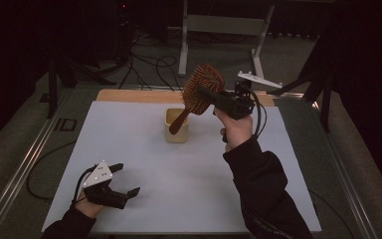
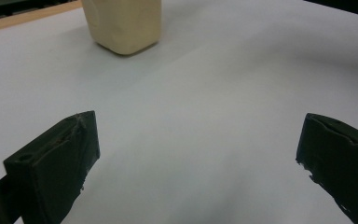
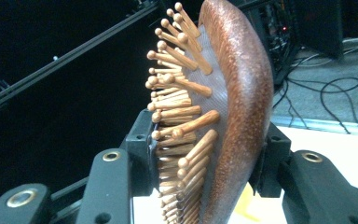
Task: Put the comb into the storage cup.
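A brown wooden hairbrush [image 1: 199, 92] with peg bristles is held in the air above a cream square cup [image 1: 176, 125] at the table's middle back. Its handle points down toward the cup's opening. My right gripper [image 1: 210, 95] is shut on the brush head. In the right gripper view the brush [image 3: 235, 107] stands edge-on between the two jaws, bristles [image 3: 177, 116] facing left. My left gripper [image 1: 125, 179] rests near the front left corner, open and holding nothing. The left gripper view has the cup [image 2: 123, 23] far ahead at the upper left.
The white table top [image 1: 189, 174] has a wooden strip [image 1: 134, 96] along its back edge. Behind it the floor holds cables [image 1: 149, 64] and a grey stand [image 1: 224, 30]. Metal rails [image 1: 25, 159] run along both sides.
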